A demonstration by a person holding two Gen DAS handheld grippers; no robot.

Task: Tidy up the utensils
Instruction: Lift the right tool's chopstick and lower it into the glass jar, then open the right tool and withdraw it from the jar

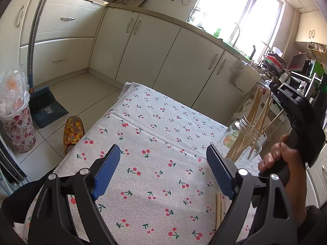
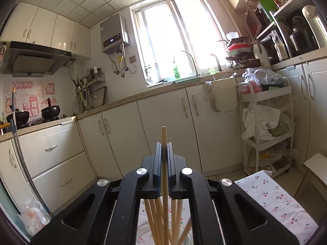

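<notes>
Pale wooden chopstick (image 2: 164, 153) stands upright, pinched between the pressed-together pads of your right gripper (image 2: 163, 149), directly above the glass jar (image 1: 243, 140) already bristling with others. Lower it crooked and its tip could snag on those leaning sticks or catch the rim, tipping the jar on the cherry tablecloth (image 1: 155, 126). Your left gripper (image 1: 163, 163) is spread wide, nothing between its pads; two chopsticks (image 1: 219, 210) still lie at its five o'clock, near the table edge, easy to knock off.
</notes>
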